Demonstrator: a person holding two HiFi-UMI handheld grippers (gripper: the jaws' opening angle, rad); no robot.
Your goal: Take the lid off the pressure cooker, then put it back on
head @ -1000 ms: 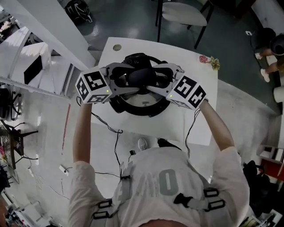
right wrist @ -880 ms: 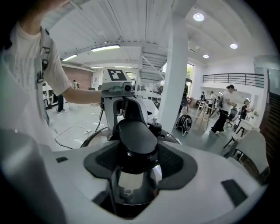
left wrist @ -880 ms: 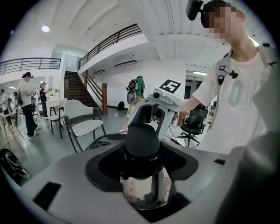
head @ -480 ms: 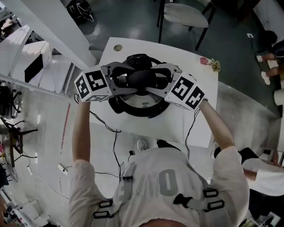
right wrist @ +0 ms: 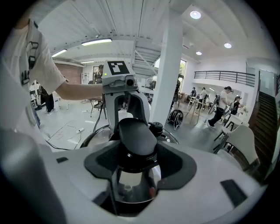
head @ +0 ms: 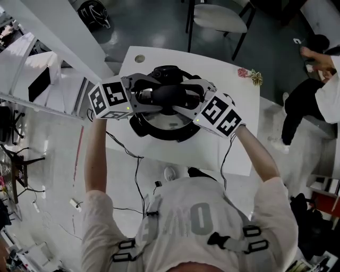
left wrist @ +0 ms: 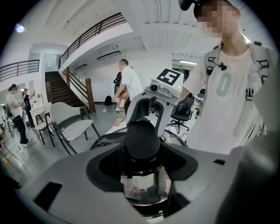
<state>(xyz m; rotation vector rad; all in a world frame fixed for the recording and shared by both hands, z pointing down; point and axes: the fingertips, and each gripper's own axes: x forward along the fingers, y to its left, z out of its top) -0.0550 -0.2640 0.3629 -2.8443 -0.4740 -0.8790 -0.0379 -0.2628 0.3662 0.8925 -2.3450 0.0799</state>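
In the head view, the black-rimmed steel pressure cooker (head: 171, 125) stood on the white bench (head: 234, 149) with its lid on. In the left gripper view, the left hand-held gripper (left wrist: 142, 162), whose jaws had just been closing, clasped the black oblong lid handle (left wrist: 141, 139). In the right gripper view, the right hand-held gripper (right wrist: 135, 162) clamped the same handle at about half opening.

Bare table (head: 227, 147) before pressure cooker (head: 171, 125); chair (head: 220, 16) beyond.

shirt (left wrist: 227, 109): large "0" | sticker (left wrist: 131, 189) on lid (left wrist: 142, 140): illegible

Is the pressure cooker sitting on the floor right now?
No, the pressure cooker stands on top of the white table, in front of the person.
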